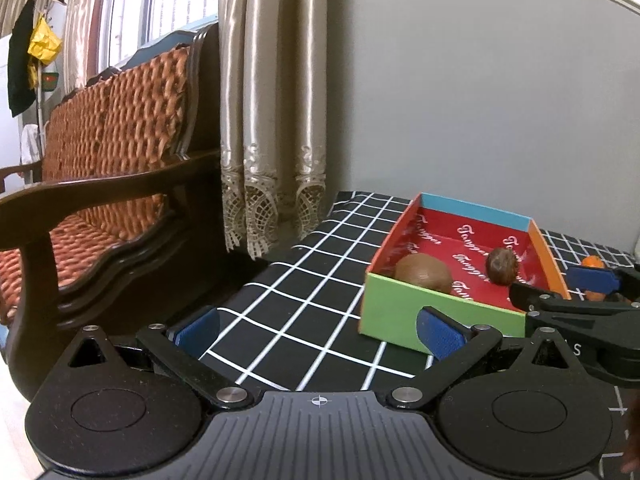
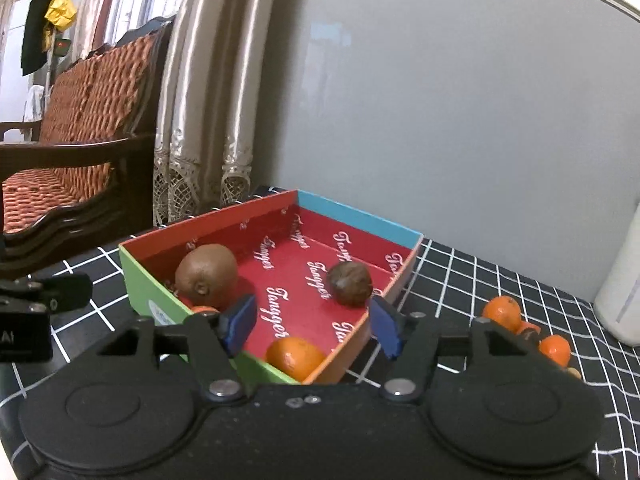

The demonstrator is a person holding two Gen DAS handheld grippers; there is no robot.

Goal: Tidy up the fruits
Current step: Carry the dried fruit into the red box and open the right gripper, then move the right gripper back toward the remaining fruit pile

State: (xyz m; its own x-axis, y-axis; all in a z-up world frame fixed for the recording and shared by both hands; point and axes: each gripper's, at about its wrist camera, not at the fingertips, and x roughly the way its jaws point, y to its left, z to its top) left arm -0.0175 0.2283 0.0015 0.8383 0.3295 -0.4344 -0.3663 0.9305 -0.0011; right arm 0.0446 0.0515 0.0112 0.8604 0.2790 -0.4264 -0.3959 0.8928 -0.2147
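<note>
A shallow cardboard box (image 2: pixel 144 280) with a red printed floor stands on the checked tablecloth; it also shows in the left wrist view (image 1: pixel 440 312). Inside lie a brown kiwi (image 2: pixel 206 274), a dark round fruit (image 2: pixel 349 283) and an orange (image 2: pixel 294 356) at the near corner. In the left wrist view the kiwi (image 1: pixel 424 272) and dark fruit (image 1: pixel 502 266) show. My right gripper (image 2: pixel 312 326) is open and empty, its pads astride the box's near corner above the orange. My left gripper (image 1: pixel 320 332) is open and empty, left of the box over the cloth.
Several small oranges (image 2: pixel 502 312) lie on the cloth right of the box. A white container (image 2: pixel 620 292) stands at the far right. A wooden sofa (image 1: pixel 100 200) and curtains (image 1: pixel 272 120) are to the left, beyond the table's edge. A grey wall is behind.
</note>
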